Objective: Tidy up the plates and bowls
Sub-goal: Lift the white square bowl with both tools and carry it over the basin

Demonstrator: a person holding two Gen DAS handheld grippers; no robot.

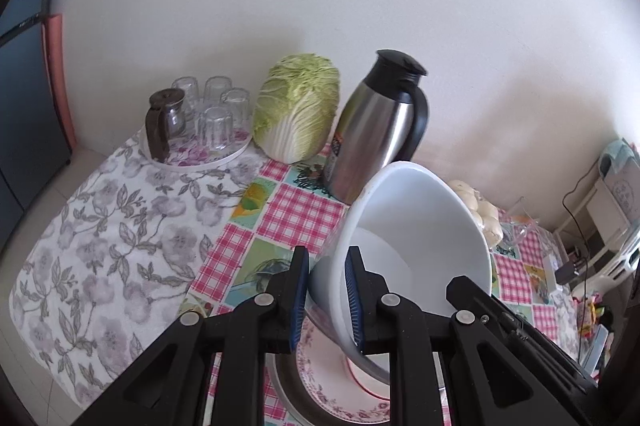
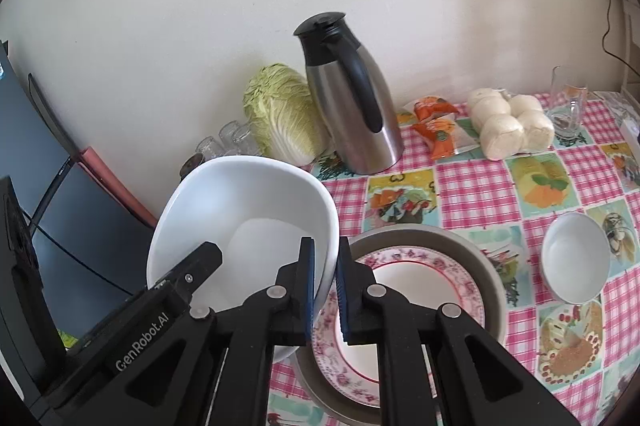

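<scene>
Both grippers hold one large white bowl (image 1: 420,242) by its rim, tilted and lifted. My left gripper (image 1: 328,302) is shut on its left wall. My right gripper (image 2: 325,290) is shut on the right rim of the same bowl (image 2: 240,222). Below it a floral-rimmed plate (image 2: 420,278) lies inside a grey metal pan (image 2: 472,250); the plate also shows in the left wrist view (image 1: 320,386). A small white bowl (image 2: 576,258) stands on the checked tablecloth to the right.
A steel thermos jug (image 2: 352,106), a napa cabbage (image 2: 280,114), a bag of steamed buns (image 2: 512,122), orange snack packets (image 2: 436,126) and a glass jug (image 2: 568,110) stand along the wall. A tray of upturned glasses (image 1: 208,114) sits on the floral cloth (image 1: 112,234).
</scene>
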